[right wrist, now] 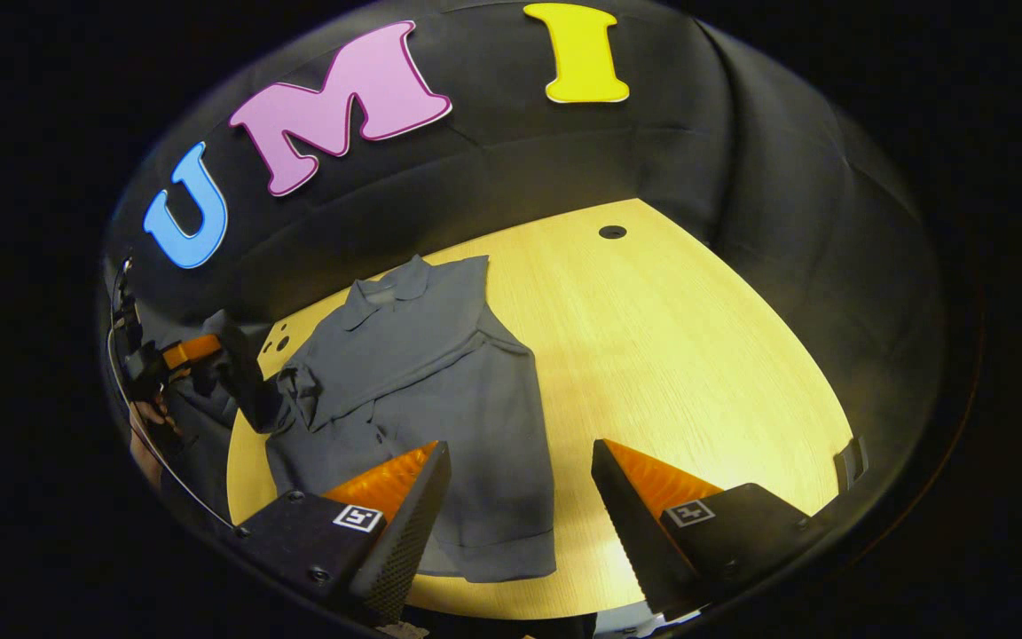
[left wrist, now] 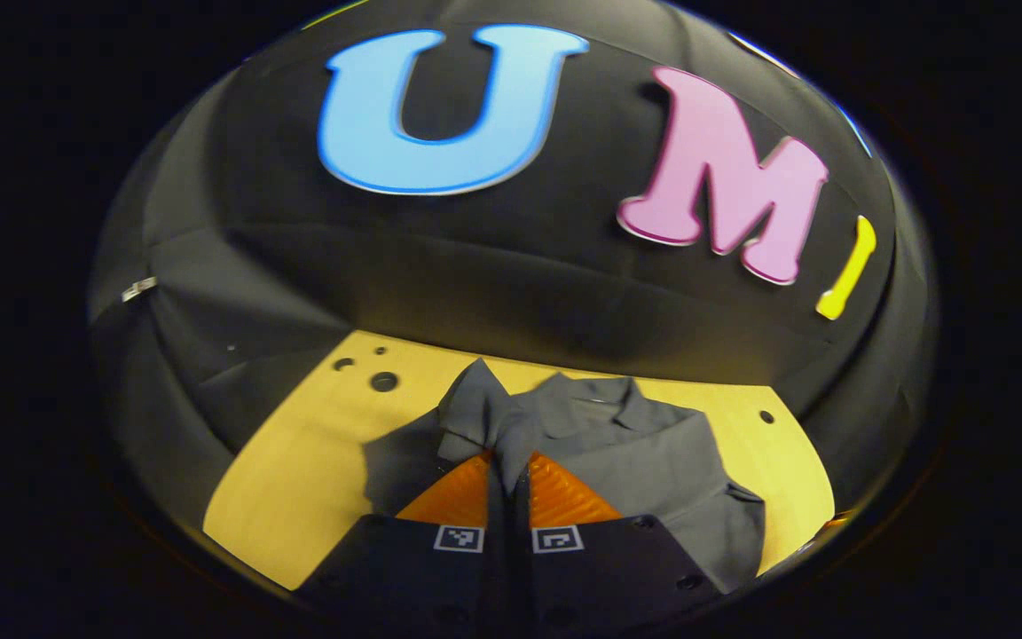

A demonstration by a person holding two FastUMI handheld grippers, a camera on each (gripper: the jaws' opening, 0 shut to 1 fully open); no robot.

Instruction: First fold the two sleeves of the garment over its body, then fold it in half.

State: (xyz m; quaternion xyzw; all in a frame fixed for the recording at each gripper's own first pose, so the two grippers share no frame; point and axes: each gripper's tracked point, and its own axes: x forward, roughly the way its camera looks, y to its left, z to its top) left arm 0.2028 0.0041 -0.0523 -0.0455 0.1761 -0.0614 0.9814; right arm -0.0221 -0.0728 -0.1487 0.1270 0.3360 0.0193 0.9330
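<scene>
A grey collared shirt (right wrist: pixel 440 417) lies flat on the yellow wooden table (right wrist: pixel 697 355), collar (right wrist: pixel 387 288) toward the back wall. One sleeve (right wrist: pixel 387 377) lies folded across the body. My left gripper (left wrist: pixel 507 457) is shut on the other sleeve (left wrist: pixel 471 408), pinching the bunched cloth between its orange fingers above the table. From the right gripper view, that left gripper (right wrist: pixel 187 351) hangs at the far left with the sleeve (right wrist: pixel 240 364) lifted off the table. My right gripper (right wrist: pixel 520 446) stands open over the shirt's lower right edge, with nothing between its fingers.
Black cloth walls ring the table on all sides. Small round holes (left wrist: pixel 383 382) mark the table's back left corner, and another hole (right wrist: pixel 612 232) sits at the back right. A hand (right wrist: pixel 147 426) shows behind the left gripper. Bare wood lies right of the shirt.
</scene>
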